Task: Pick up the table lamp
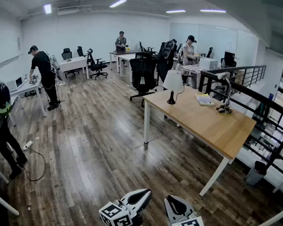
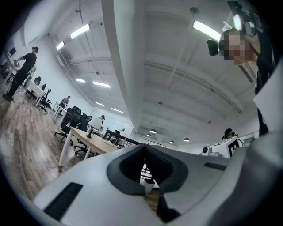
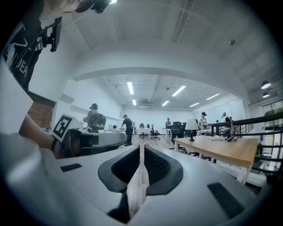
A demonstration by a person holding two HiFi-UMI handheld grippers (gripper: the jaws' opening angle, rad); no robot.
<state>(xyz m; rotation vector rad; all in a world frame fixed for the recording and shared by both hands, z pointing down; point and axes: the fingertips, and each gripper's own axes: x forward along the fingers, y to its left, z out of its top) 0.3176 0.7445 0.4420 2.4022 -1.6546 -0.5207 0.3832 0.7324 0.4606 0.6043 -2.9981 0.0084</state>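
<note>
The table lamp (image 1: 173,83), with a white shade and a dark stem and base, stands near the far left corner of a wooden table (image 1: 208,126) across the room. My left gripper (image 1: 145,192) and right gripper (image 1: 170,199) are low at the bottom of the head view, side by side, far from the lamp. Both are shut with nothing between the jaws. The left gripper view shows its gripper (image 2: 145,148) aimed a little upward, with the lamp (image 2: 94,124) small at the left. In the right gripper view, its gripper (image 3: 141,148) is level and the lamp (image 3: 192,126) sits right of centre.
A black jointed desk lamp (image 1: 225,96) and a yellow booklet (image 1: 204,99) also stand on the table. A black office chair (image 1: 143,76) is behind it, a dark railing (image 1: 269,105) to its right, a bin (image 1: 255,173) below. Several people stand at desks; wood floor lies between.
</note>
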